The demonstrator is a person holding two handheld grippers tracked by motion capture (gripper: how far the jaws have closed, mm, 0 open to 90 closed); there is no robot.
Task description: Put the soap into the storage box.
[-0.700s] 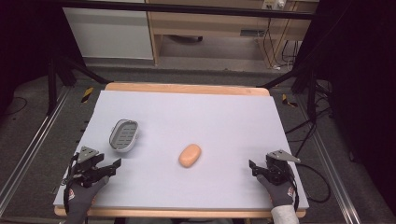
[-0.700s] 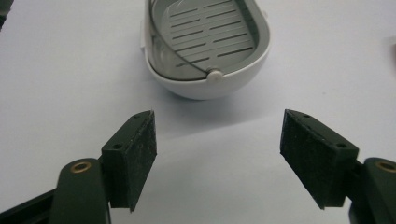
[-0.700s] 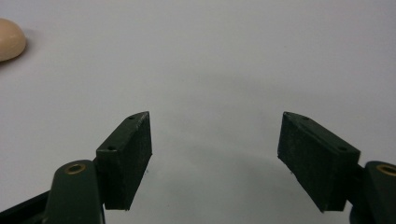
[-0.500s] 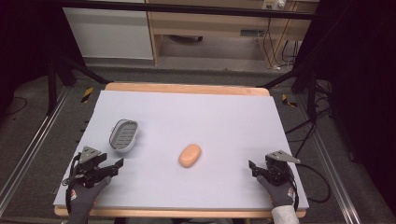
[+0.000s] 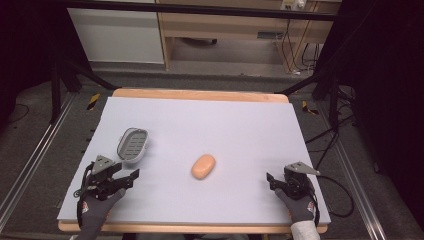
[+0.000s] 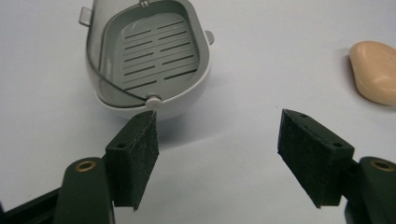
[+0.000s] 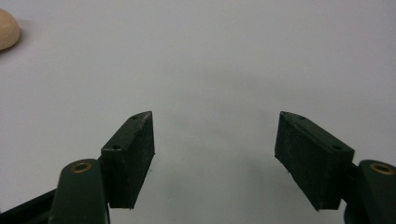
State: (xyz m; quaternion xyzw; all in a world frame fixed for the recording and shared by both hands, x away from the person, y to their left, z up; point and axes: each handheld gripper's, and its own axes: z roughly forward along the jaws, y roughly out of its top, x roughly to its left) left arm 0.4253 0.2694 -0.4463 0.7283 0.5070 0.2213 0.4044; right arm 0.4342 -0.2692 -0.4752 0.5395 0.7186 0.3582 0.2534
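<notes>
at the near edge of the bench [image 5: 210, 120], the left gripper [image 5: 131, 176] and the right gripper [image 5: 270, 179] rest low at the two near corners, each held in a gloved hand. the left gripper's jaws stand wide apart with nothing between them; in the left gripper view its pads [image 6: 140, 154] frame bare grey surface. the right gripper's jaws are likewise spread wide and empty over the plain surface, seen in the right gripper view as [image 7: 212, 156]. between the two grippers and a little farther in lies the soap bar [image 5: 203, 166], a peach oval lying flat near the middle of the bench, touching neither gripper. its long axis runs on a slant, the near end toward the left and the far end toward the right. just beyond the left gripper, close to its left jaw tip, sits the grey soap dish [image 5: 133, 145], an oval tray with a slotted floor, its long axis running away from the near edge and tipped slightly right. dish and soap lie well apart. farther back the bench ends in a wooden rim.
</notes>
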